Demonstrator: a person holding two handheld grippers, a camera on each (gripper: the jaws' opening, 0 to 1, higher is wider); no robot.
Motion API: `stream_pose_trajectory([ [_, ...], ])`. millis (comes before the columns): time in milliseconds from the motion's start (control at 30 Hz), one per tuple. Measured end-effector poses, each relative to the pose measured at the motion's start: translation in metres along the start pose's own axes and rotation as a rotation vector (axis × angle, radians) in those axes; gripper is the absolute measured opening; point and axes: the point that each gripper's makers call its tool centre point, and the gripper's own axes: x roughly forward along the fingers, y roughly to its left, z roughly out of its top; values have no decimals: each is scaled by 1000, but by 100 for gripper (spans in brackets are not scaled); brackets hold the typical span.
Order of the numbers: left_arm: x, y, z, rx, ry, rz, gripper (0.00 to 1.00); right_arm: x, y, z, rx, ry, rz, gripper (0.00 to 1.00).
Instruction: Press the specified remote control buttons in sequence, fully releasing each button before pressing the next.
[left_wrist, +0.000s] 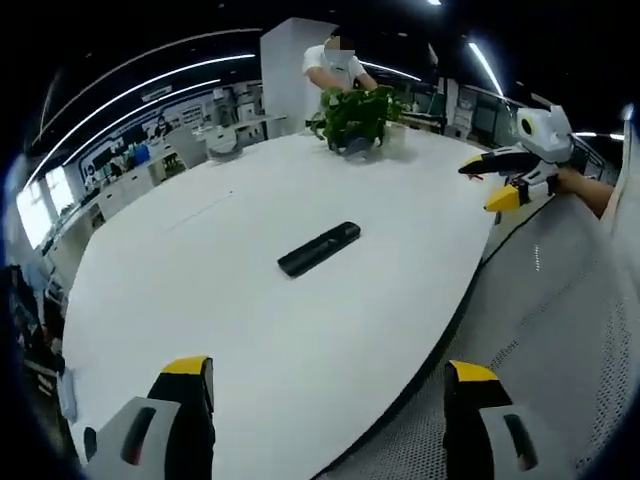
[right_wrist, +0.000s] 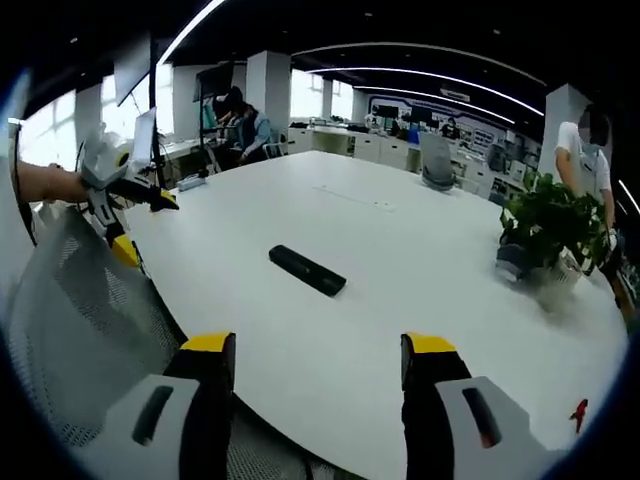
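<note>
- Black remote control (left_wrist: 319, 249) flat near middle of white table (left_wrist: 200, 300), lying at a slant, bare tabletop all round (plenty of open surface).
- Potted plant (left_wrist: 355, 115) well apart, by far edge; person in white (left_wrist: 335, 65) behind it.
- Curved table edge close to both grippers, grey mesh chair back (right_wrist: 90, 320) just below it.
- Left gripper (left_wrist: 330, 385) short of remote, jaws spread wide, nothing held.
- Right gripper (right_wrist: 318, 365) likewise parted and empty, well back from remote, off near table edge.
</note>
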Motion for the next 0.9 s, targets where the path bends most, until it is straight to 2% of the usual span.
stream_pose_trajectory([
  [133, 12, 1, -2, 33, 44, -40, 100, 0, -3, -3, -2, 12, -11, 68],
  [267, 20, 2, 5, -58, 22, -88, 100, 0, -4, -4, -1, 19, -16, 68],
  [433, 27, 11, 10, -60, 27, -95, 100, -1, -6, -6, -1, 22, -21, 68],
  [633, 37, 15, 9, 29, 87, -114, 100, -2, -9, -7, 8, 23, -31, 67],
  [733, 42, 17, 9, 113, 125, -120, 100, -2, -10, -7, 5, 24, -37, 67],
  [900, 52, 17, 15, 171, 141, -137, 100, -2, -12, -9, 5, 31, -44, 67],
])
